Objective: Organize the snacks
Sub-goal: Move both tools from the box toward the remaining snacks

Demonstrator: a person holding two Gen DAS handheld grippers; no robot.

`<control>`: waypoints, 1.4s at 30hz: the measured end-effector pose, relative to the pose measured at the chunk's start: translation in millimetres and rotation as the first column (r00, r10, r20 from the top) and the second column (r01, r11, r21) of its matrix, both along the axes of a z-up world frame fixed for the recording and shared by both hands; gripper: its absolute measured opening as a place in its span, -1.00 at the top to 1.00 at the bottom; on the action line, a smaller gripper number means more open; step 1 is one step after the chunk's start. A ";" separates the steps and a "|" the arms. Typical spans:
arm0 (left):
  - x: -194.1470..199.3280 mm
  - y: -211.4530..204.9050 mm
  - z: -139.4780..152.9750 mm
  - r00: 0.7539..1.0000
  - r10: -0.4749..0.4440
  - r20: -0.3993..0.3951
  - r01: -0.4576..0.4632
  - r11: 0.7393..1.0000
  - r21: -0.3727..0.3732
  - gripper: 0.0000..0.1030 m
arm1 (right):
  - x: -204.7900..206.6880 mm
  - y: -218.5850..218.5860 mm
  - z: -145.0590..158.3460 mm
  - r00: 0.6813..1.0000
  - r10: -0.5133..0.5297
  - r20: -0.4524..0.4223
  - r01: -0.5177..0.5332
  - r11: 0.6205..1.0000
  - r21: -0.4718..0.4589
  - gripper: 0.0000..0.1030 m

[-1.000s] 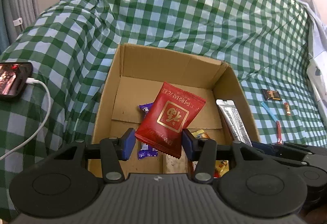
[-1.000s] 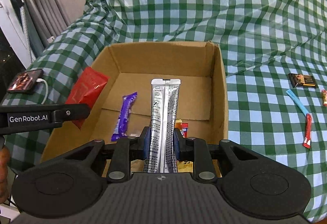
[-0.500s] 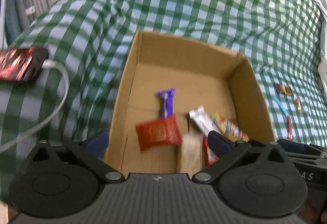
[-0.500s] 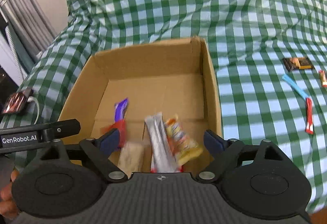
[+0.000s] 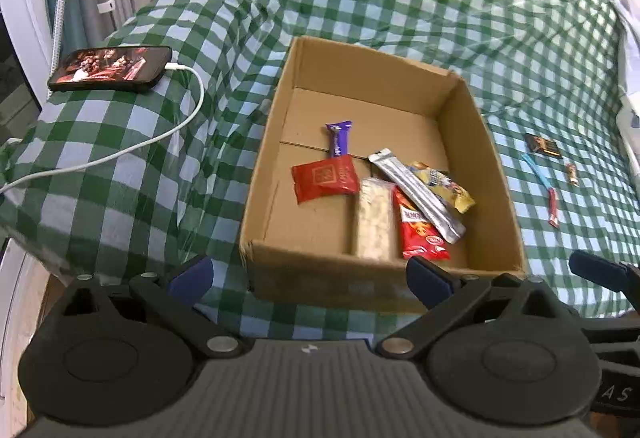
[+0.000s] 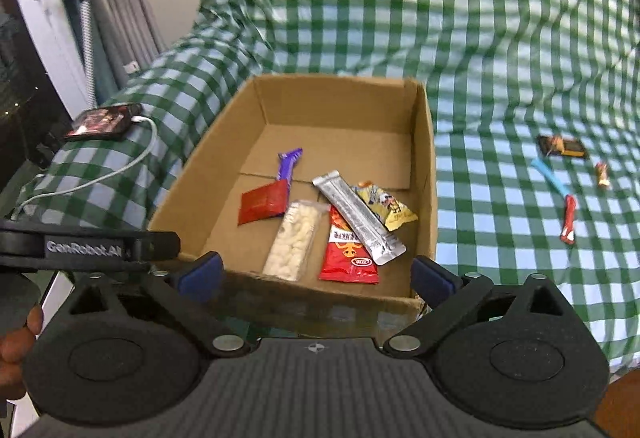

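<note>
An open cardboard box sits on the green checked cloth. Inside lie a red packet, a silver stick pack, a purple bar, a white bar, a red pack and a yellow pack. My left gripper is open and empty, just before the box's near wall. My right gripper is open and empty, also at the near wall.
On the cloth right of the box lie a dark packet, a blue stick, a red stick and a small candy. A phone with a white cable lies left.
Both grippers opened: the left dropped the red packet and the right dropped the silver stick pack into the box. Both then pulled back and up from the box.
</note>
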State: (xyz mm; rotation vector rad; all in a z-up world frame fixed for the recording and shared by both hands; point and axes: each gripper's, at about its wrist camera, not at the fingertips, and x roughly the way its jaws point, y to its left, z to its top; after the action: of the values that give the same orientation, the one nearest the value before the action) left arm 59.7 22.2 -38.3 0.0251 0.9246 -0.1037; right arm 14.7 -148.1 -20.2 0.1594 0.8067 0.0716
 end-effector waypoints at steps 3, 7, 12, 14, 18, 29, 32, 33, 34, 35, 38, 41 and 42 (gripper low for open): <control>-17.0 -0.3 8.4 1.000 -0.011 0.026 0.012 1.000 -0.007 -0.99 | -17.9 2.0 8.5 1.000 0.006 0.024 -0.006 1.000 -0.001 -0.96; -36.2 -1.9 20.3 0.997 -0.021 0.068 0.021 1.000 -0.012 -0.99 | -36.9 0.0 19.5 0.998 -0.016 0.055 0.016 1.000 0.000 -0.97; -48.7 -4.3 34.3 0.992 -0.035 0.124 0.040 0.999 -0.036 -0.99 | -56.1 -2.7 30.4 0.995 -0.042 0.095 0.043 0.999 -0.011 -0.98; -50.3 -4.3 39.4 0.990 -0.029 0.141 0.036 0.998 -0.051 -0.99 | -60.1 -2.2 36.1 0.992 -0.053 0.116 0.057 0.998 -0.033 -0.98; -58.2 -3.1 53.1 0.986 -0.009 0.168 0.022 0.997 -0.075 -0.99 | -70.9 -5.0 51.8 0.983 -0.056 0.172 0.065 0.997 -0.047 -0.98; -80.8 -4.0 66.9 0.978 -0.023 0.209 0.034 0.998 -0.046 -0.99 | -94.1 -2.3 64.5 0.972 -0.058 0.229 0.060 0.998 0.000 -0.98; -84.6 -11.3 70.5 0.976 -0.043 0.214 0.051 0.998 -0.033 -0.99 | -100.1 -8.6 67.7 0.966 -0.090 0.244 0.087 0.996 0.021 -0.98; -85.1 -14.2 71.4 0.975 -0.051 0.215 0.058 0.998 -0.024 -0.99 | -101.9 -10.2 67.7 0.964 -0.095 0.248 0.091 0.995 0.028 -0.98; -84.8 -16.6 72.2 0.975 -0.058 0.214 0.063 0.998 -0.017 -0.99 | -103.2 -11.8 67.6 0.963 -0.099 0.250 0.093 0.995 0.035 -0.98; -84.1 -19.4 73.0 0.975 -0.064 0.212 0.068 0.998 -0.009 -0.99 | -104.3 -13.7 67.1 0.962 -0.103 0.251 0.094 0.995 0.044 -0.98; -82.7 -27.1 74.6 0.975 -0.073 0.209 0.073 0.997 0.007 -0.99 | -105.1 -19.7 64.0 0.962 -0.115 0.249 0.101 0.992 0.070 -0.99; -78.4 -37.6 75.5 0.976 -0.087 0.198 0.084 0.996 0.022 -0.99 | -103.8 -28.8 60.7 0.960 -0.136 0.244 0.115 0.988 0.100 -0.98; -76.6 -41.4 75.6 0.977 -0.091 0.193 0.088 0.996 0.026 -0.99 | -103.9 -31.6 59.4 0.960 -0.143 0.242 0.120 0.987 0.109 -0.98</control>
State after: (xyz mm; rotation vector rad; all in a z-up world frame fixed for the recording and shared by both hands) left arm -16.9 -19.2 37.3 0.0917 0.7295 -0.1737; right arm -89.2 -179.6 39.2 0.2870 0.5403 0.0030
